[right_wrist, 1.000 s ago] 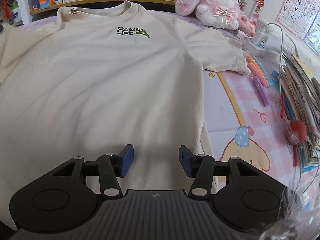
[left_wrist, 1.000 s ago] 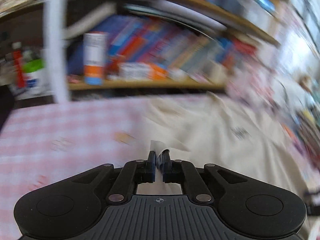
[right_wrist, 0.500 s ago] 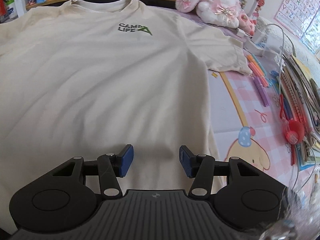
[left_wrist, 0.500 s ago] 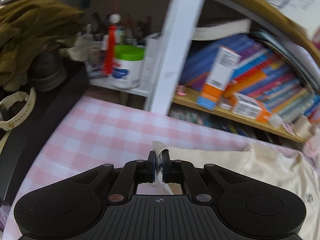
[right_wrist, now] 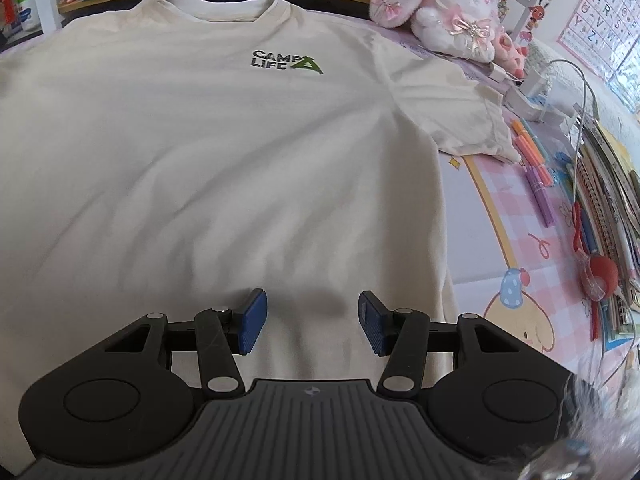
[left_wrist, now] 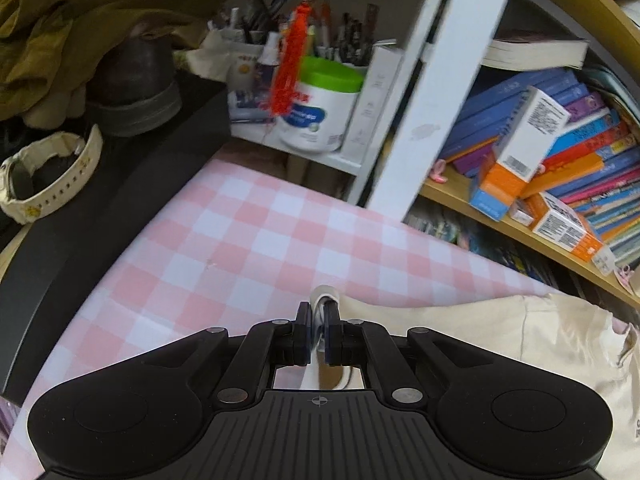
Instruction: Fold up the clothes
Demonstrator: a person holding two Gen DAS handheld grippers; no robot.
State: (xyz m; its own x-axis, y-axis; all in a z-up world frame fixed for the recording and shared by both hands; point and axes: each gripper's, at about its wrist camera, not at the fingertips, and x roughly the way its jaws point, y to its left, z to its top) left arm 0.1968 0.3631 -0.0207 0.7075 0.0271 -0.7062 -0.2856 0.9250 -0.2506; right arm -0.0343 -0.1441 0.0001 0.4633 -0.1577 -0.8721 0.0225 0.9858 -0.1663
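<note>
In the left wrist view, the left gripper (left_wrist: 317,320) has swung away from the blurred row of books it faced a second ago and now looks over the pink-and-white checked cloth (left_wrist: 248,248) toward a white shelf post (left_wrist: 436,92); through that swing its jaws have stayed clamped on a small fold of the shirt (left_wrist: 520,332), whose cream edge pokes up between the pads as a soft rolled nub. The rest of the fabric trails off to the right, limp and matte, lying on the cloth. Behind stand a white tub (left_wrist: 320,112) with a green lid, a red tassel (left_wrist: 290,60) hanging in front of it, slanting glossy books (left_wrist: 580,160) on a wooden shelf, and a crumpled olive garment (left_wrist: 80,12) at upper left. In the right wrist view little has changed: the right gripper (right_wrist: 312,320) hovers over the lower part of the shirt (right_wrist: 200,160) with its jaws apart and nothing between the ribbed blue pads, though the collar now sits slightly further right in view. The shirt lies front up and spread flat, lightly creased, with a small dark and green chest print (right_wrist: 286,62). A fluffy pink-and-white plush (right_wrist: 448,8) sits beyond its right sleeve, and slim markers (right_wrist: 536,168) lie on the printed pink mat (right_wrist: 500,240) beside it.
</note>
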